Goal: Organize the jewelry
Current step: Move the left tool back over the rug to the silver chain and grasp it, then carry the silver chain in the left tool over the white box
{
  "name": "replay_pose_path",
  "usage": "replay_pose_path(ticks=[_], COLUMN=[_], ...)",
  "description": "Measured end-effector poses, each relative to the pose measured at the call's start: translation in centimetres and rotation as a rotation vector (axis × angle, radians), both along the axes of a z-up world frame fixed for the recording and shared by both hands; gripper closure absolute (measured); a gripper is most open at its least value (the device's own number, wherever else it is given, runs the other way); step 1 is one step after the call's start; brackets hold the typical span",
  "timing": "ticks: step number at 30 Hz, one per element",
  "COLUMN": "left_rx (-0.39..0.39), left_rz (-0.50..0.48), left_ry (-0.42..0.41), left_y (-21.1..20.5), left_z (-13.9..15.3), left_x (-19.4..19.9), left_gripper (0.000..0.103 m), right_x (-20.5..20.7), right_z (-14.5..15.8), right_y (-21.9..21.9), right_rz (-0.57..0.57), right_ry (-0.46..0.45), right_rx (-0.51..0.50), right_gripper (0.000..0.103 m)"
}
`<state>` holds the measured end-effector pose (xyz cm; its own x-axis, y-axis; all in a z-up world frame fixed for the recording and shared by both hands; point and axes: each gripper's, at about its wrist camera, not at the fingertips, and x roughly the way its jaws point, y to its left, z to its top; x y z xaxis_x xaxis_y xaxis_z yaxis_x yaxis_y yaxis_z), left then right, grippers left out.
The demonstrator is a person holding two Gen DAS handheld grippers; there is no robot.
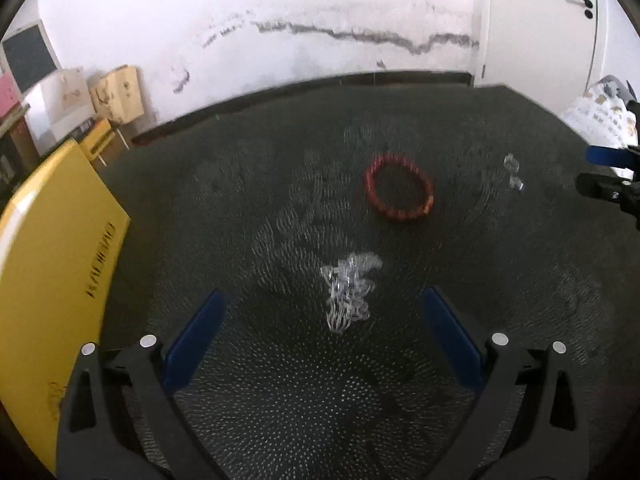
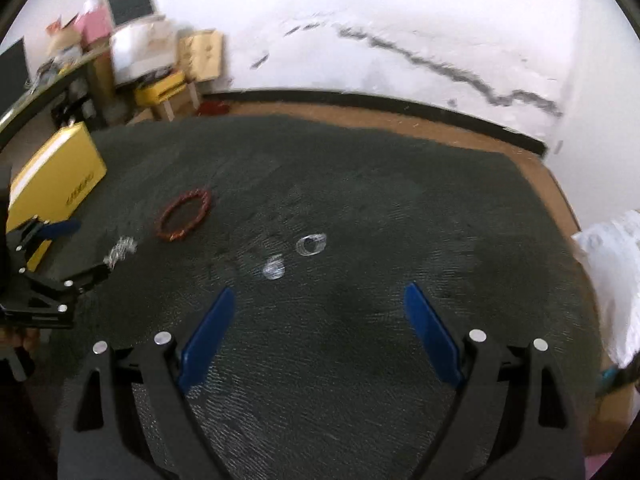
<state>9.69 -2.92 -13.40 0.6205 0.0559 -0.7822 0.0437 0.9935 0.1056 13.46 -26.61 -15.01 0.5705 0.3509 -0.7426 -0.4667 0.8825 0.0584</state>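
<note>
Dark grey textured mat (image 1: 520, 320) covers the tabletop; jewelry lies on it w/ bare mat all round. Silvery tangled chain (image 1: 349, 294) sits btwn and just ahead of the left tongs (image 1: 322, 312), blurred, its long axis running roughly away from the camera; pads apart, nothing clamped. Red beaded bracelet ring (image 1: 399, 187) lies flat further out, slightly oval, long axis slanting left-near to right-far in the right wrist view. Two small clear rings (image 2: 293, 257) lie side by side ahead of the right tongs (image 2: 320, 316), closer to the left pad; pads wide apart, not touching anything. Yellow flat box (image 1: 52, 264) borders the mat's left side. Far mat edge meets brown floor strip (image 2: 400, 120), then white cracked wall (image 1: 280, 20). White patterned cloth (image 2: 612, 280) crowds the mat's right edge.
</note>
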Motion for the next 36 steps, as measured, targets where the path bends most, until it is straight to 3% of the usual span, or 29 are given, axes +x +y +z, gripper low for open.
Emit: replay_pose_path(ticks=[3,4,6,13,22,24,25,26,27,36], left_rx=[-0.018,-0.056,-0.092,-0.086,-0.074,-0.074,-0.065,-0.066,-0.058,-0.09], left_rz=[-0.008,0.0,0.004,-0.002,-0.043,-0.04,-0.041,-0.048,-0.046,-0.022], left_ry=[0.035,0.038,0.051,0.048,0.01,0.004,0.003,0.002,0.001,0.012], left_y=[0.4,0.9,1.0,0.7,-1.1,-1.4,-1.7,-1.9,-2.1,-2.5], left_z=[-1.4,-1.3,-1.5,-1.8,-1.2,-1.2,-1.2,-1.2,-1.3,-0.7], left_x=[0.6,0.8,1.3,1.6,1.7,1.7,1.6,1.6,1.6,1.3], left_gripper=[0.006,0.006,0.006,0.009,0.052,0.068,0.072,0.08,0.089,0.094], right_x=[1.6,1.7,2.0,2.3,2.6,2.5,2.6,2.7,2.7,2.8], right_z=[-2.5,-2.8,-2.8,-3.1,-2.9,-2.8,-2.8,-2.8,-2.8,-2.5], right_y=[2.3,2.6,3.0,3.6,4.2,4.3,4.2,4.1,3.8,2.8], right_rz=[0.028,0.027,0.023,0.023,0.055,0.06,0.057,0.061,0.056,0.026], right_ry=[0.069,0.061,0.054,0.028,0.023,0.026,0.027,0.04,0.044,0.064], right_rx=[-0.062,-0.06,-0.046,-0.031,-0.026,-0.023,-0.021,-0.005,0.0,0.04], right_gripper=[0.035,0.037,0.037,0.04,0.065,0.081,0.082,0.094,0.099,0.101])
